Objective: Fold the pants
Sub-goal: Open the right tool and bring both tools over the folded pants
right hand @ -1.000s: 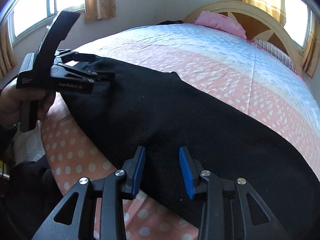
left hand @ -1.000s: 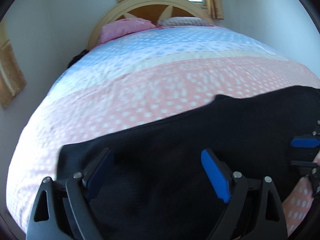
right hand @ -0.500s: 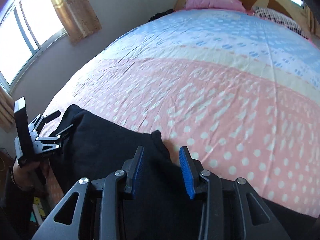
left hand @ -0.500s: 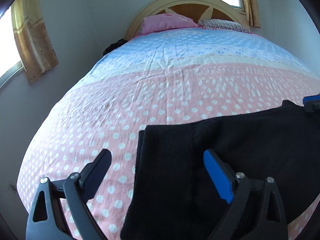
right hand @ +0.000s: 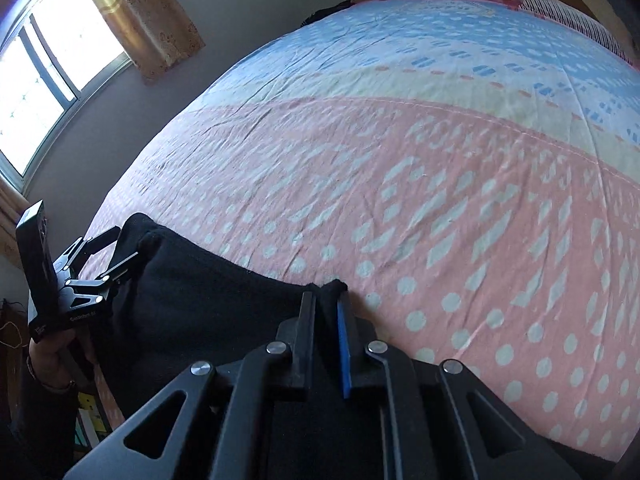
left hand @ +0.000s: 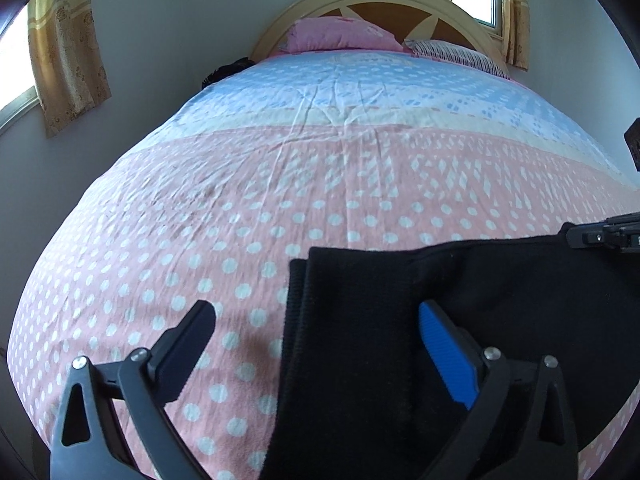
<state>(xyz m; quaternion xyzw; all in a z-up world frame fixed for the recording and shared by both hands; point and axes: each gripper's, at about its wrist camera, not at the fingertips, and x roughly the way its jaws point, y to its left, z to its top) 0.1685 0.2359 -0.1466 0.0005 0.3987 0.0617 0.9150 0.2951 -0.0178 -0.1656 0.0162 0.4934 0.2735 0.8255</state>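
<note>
L gripper [left hand: 316, 344] is spread wide and opening, w/ the folded edge of the black pants [left hand: 500, 300] lying between its fingers on the polka-dot bedspread [left hand: 240, 184], pads not touching. R gripper [right hand: 325, 320] is closing, pinching a bit of pants fabric right at its tips.

One pants [left hand: 460, 320], two pillows [left hand: 340, 36]

Black pants [left hand: 400, 340], folded double, lying flat across the near edge of the bed [left hand: 320, 184]; ribbed end toward 9 o'clock.
</note>
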